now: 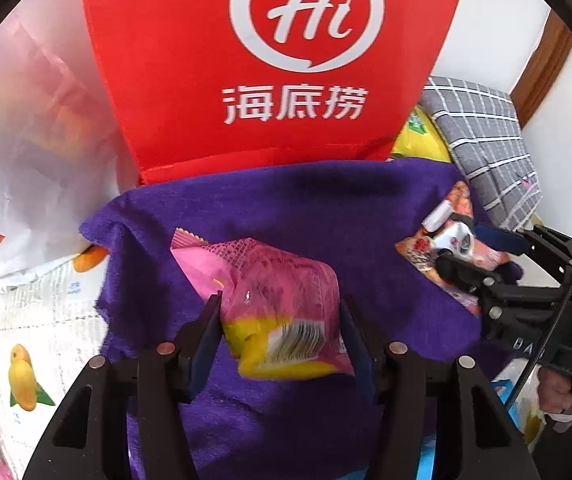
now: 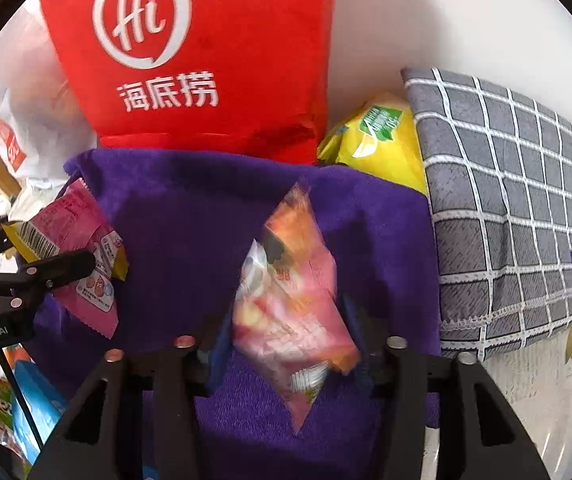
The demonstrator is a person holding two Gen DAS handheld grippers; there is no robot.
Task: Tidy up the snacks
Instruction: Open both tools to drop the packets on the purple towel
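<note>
A pink and yellow snack packet (image 1: 282,304) lies tilted on a purple cloth (image 1: 286,208) between the fingers of my left gripper (image 1: 282,308). The pads stand at its two sides without squeezing it, so that gripper is open. An orange and pink snack packet (image 2: 289,300), blurred, sits on the same cloth (image 2: 190,220) between the fingers of my right gripper (image 2: 286,316), which is also open. Each gripper shows in the other's view: the right gripper (image 1: 463,244) over the orange packet (image 1: 417,252), the left gripper (image 2: 38,246) at the pink packet (image 2: 74,240).
A red fabric bag (image 1: 246,60) with a white logo stands just behind the cloth. A yellow packet (image 2: 381,148) is wedged between it and a grey checked cushion (image 2: 517,200) on the right. A white plastic bag (image 1: 26,140) and a mango-printed sheet (image 1: 26,340) are at the left. A hand (image 1: 561,396) holds the right gripper.
</note>
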